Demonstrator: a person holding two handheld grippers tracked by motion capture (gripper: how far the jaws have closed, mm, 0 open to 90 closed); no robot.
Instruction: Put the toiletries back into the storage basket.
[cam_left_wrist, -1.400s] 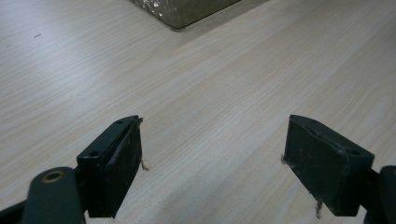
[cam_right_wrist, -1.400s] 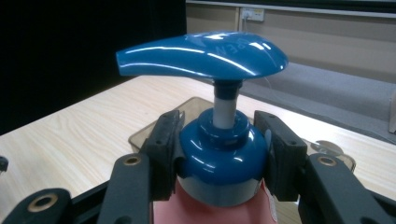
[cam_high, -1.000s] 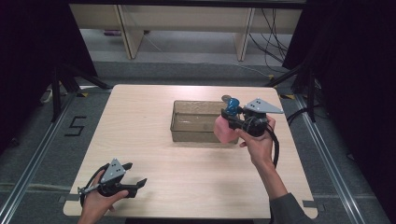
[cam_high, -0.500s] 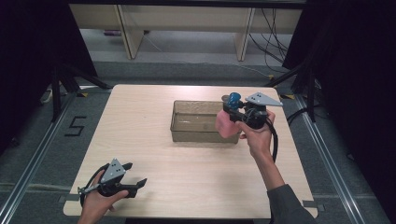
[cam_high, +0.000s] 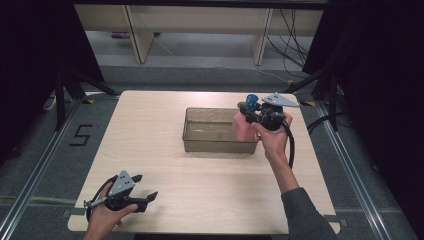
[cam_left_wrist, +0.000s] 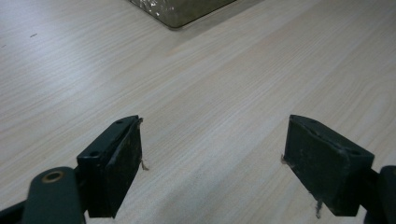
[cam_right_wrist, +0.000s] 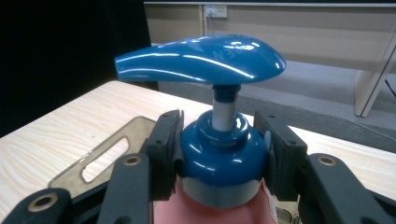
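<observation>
The fingers (cam_right_wrist: 168, 140) of the right gripper (cam_right_wrist: 223, 154) squeeze the blue collar of a pink pump bottle (cam_right_wrist: 219, 158), just under its blue pump head (cam_right_wrist: 201, 58). In the high view the pump bottle (cam_high: 243, 125) hangs at the 3 o'clock end of the clear plastic bin (cam_high: 217, 131), right at the bin's rim, and the right gripper (cam_high: 260, 116) holds it up there. The collar is round and shiny, so I think the bottle could slip or spin between the fingers if the hold gets loose. Then it could drop crooked, bump the rim, and tip out onto the tabletop (cam_high: 150, 135). A knock on the pump head could also squirt soap. The left gripper (cam_high: 140, 197) rests low at about 7 o'clock on the tabletop, well apart from the bin. Its fingers (cam_left_wrist: 112, 168) are spread wide with nothing between them, only bare wood. Some things are hard to see. The bottom of the bottle is cut off in the right gripper view and partly behind the hand in the high view. So I cannot tell if it sits over the inside of the bin or touches the rim. I also cannot tell if the bin has anything in it.
</observation>
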